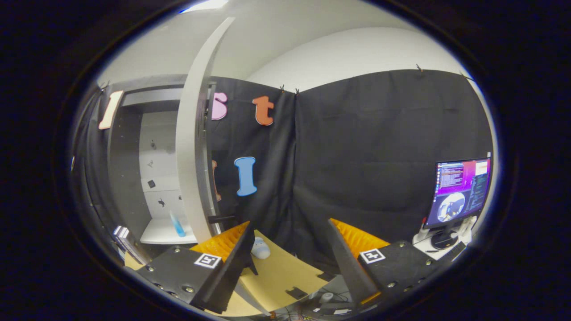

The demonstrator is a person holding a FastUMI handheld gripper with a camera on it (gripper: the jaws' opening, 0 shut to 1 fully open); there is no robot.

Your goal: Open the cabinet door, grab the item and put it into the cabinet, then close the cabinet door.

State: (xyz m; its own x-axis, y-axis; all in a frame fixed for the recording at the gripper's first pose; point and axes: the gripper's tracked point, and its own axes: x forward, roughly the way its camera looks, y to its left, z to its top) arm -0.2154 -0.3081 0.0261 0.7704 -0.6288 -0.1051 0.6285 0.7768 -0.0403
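Note:
The white cabinet (156, 147) stands ahead and to the left with its door (192, 147) swung open, seen almost edge-on. A dark handle (221, 218) sticks out near the door's lower end. A slim blue item (177, 224) stands tilted on the cabinet's white shelf (156, 234), well beyond my left finger. My gripper (290, 256) is open, with nothing between its fingers, and hovers above a tan tabletop (281, 272). A small pale rounded object (260, 248) lies on that table just ahead of the left finger (232, 254).
Black cloth walls close the booth straight ahead. A lit monitor (459, 191) on a stand sits at the right on a white surface. Cables and small gear lie below the tan table's near edge (328, 298). Some stacked flat things (125, 240) lean by the cabinet's left side.

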